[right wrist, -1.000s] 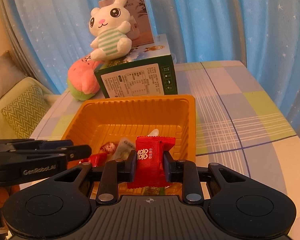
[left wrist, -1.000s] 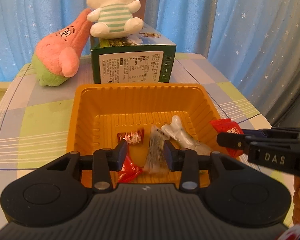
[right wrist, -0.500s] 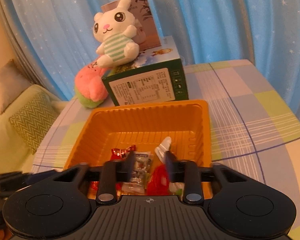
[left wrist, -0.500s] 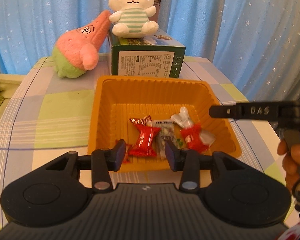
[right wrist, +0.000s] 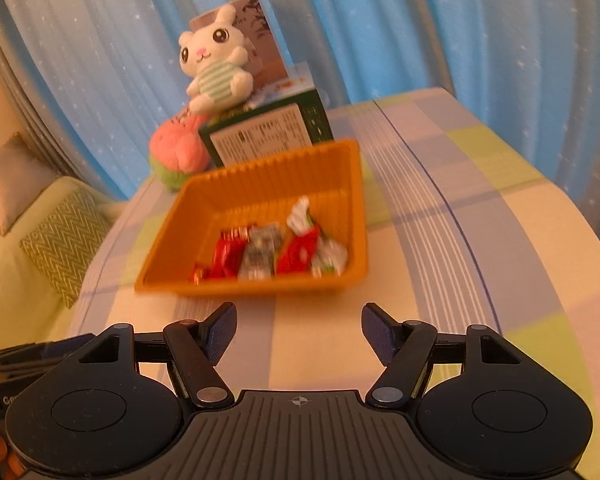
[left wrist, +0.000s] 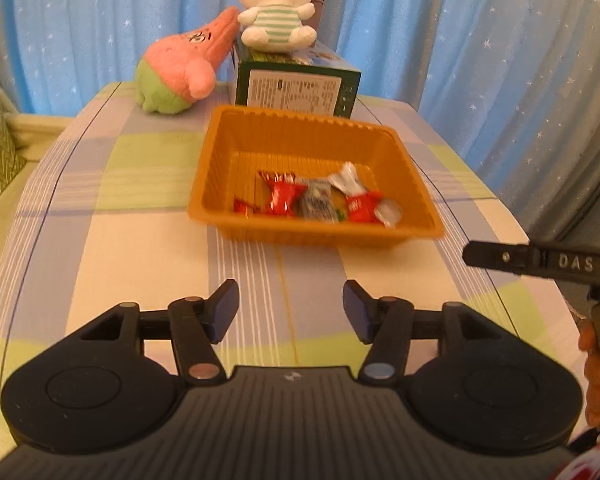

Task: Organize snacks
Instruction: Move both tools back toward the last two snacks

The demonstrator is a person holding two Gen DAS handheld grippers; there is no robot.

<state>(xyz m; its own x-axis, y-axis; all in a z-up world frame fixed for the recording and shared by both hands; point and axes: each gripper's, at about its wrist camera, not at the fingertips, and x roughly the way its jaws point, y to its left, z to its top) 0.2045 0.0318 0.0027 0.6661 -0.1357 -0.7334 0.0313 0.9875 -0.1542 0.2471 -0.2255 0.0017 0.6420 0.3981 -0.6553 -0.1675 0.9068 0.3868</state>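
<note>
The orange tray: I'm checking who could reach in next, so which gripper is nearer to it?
Right, though only narrowly. The right gripper sits open just short of the orange tray, at its near rim. The left gripper is also open but back a bit more.

snacks (left wrist: 320,202): red, silver wrapped candies | clustered in orange tray (left wrist: 300,132) | near front wall

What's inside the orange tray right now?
The orange tray holds a loose row of wrapped snacks: red wrapped candies, a clear grey packet and a white-ended red one. Anything beneath them is covered. Both grippers are open, outside it.
</note>
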